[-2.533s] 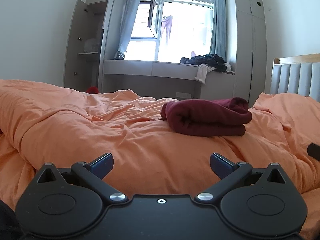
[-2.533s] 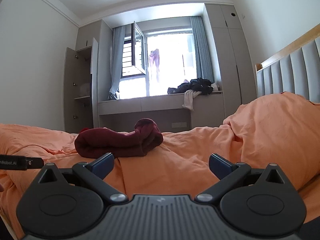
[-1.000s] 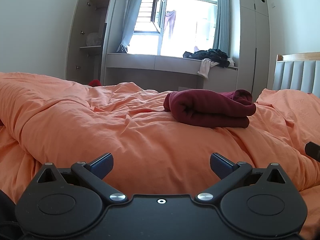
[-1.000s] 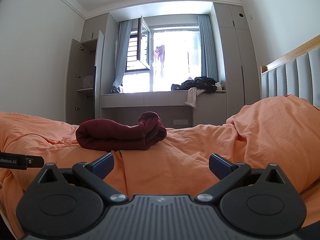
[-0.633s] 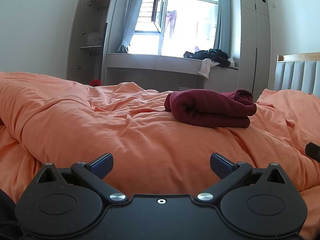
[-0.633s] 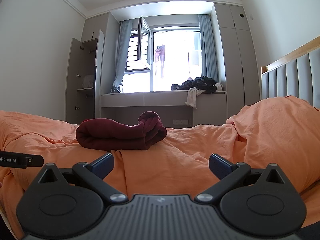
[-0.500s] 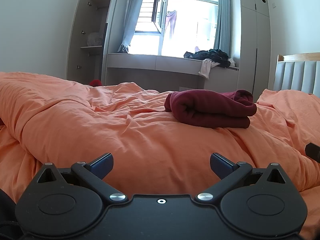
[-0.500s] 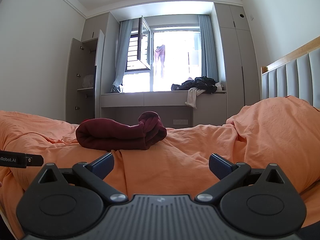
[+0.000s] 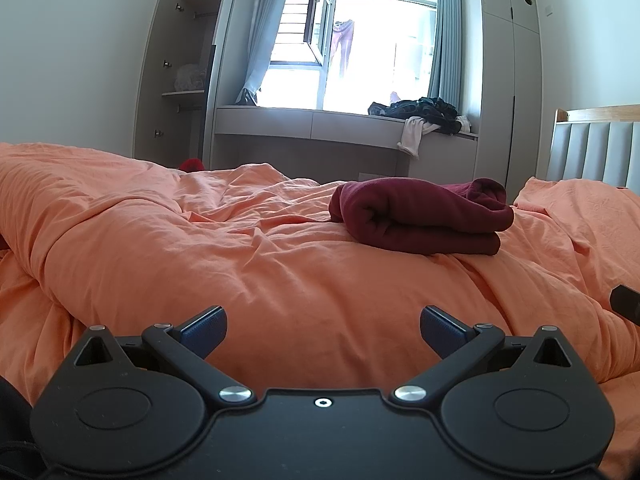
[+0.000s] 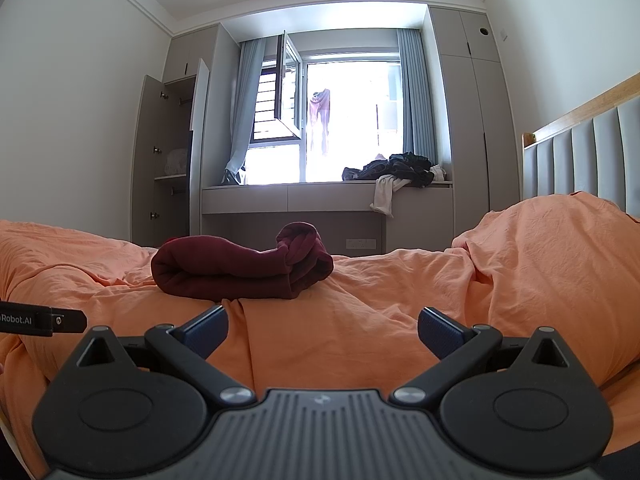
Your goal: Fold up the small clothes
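A dark red garment [image 9: 420,218] lies folded in a thick bundle on the orange duvet [image 9: 240,264]. It also shows in the right wrist view [image 10: 240,268], left of centre. My left gripper [image 9: 323,326] is open and empty, low over the duvet, well short of the garment. My right gripper [image 10: 323,326] is open and empty, just short of the garment, which lies ahead and to its left. Part of the left gripper's body [image 10: 40,318] shows at the left edge of the right wrist view.
A grey window bench [image 10: 320,196] carries a pile of dark and white clothes [image 10: 396,174]. An open wardrobe [image 10: 172,168] stands at the left. A padded headboard [image 10: 584,156] is at the right. A raised hump of duvet [image 10: 552,256] lies to the right.
Since 2.5 s ago both grippers have tilted slightly, shifting the view. Over the last second nothing has visibly moved. Both grippers stay open.
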`<state>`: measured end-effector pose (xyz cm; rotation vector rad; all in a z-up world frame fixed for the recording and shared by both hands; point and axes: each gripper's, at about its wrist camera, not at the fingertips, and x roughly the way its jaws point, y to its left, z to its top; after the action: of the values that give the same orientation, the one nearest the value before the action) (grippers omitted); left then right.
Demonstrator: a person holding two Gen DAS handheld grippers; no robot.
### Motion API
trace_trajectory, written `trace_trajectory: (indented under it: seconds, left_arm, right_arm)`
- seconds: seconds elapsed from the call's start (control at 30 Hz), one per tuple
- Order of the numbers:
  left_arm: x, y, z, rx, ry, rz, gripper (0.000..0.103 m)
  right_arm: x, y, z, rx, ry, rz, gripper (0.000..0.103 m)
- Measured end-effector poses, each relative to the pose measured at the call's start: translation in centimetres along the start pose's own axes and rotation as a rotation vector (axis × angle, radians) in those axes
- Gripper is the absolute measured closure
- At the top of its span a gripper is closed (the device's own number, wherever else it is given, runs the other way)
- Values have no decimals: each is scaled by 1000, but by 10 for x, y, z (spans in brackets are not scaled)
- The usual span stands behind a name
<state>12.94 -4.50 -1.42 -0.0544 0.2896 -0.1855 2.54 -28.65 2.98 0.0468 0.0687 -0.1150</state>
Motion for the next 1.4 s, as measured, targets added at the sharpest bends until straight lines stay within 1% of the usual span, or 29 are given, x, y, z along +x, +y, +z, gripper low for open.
trace_trajectory:
  seconds: [1.4]
  left_arm:
    - [0,-4,-4,-9,11,3,0]
  right_arm:
    - [0,-1,0,-1,0,0,0]
